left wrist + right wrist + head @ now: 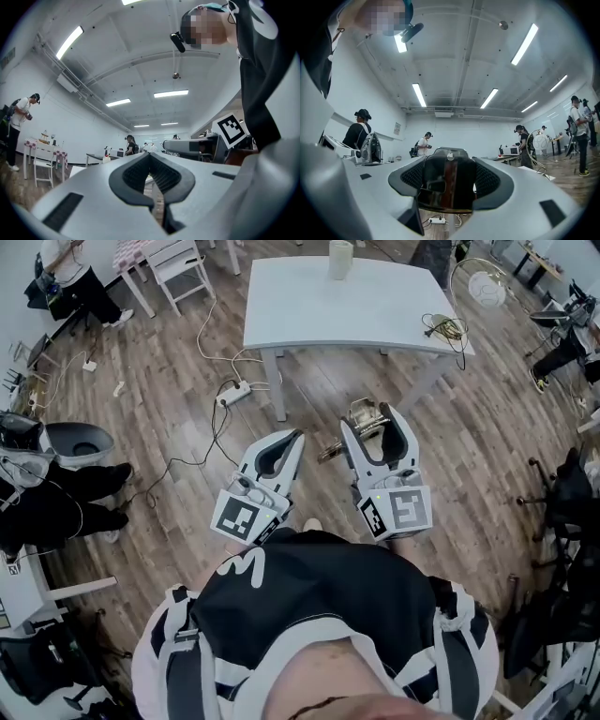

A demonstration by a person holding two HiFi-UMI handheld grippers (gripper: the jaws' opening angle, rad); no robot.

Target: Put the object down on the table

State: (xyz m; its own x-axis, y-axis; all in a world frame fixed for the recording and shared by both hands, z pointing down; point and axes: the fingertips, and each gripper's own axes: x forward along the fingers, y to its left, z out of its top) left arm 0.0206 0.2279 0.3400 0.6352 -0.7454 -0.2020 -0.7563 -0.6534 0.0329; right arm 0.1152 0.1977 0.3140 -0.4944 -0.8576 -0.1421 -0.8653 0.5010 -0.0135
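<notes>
The object (362, 412), a dark piece with brass-coloured parts, is shown clamped between the jaws of the right gripper (371, 424). It is held over the wooden floor (187, 381), near the white table (375, 310) but not on it. The left gripper (294, 437) is held alongside, its jaws pressed together with nothing between them.

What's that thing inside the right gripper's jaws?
A dark object with a brown stripe is clamped in the right gripper; brassy parts show in the head view. The jaws cover its sides, so I cannot name it.
</notes>
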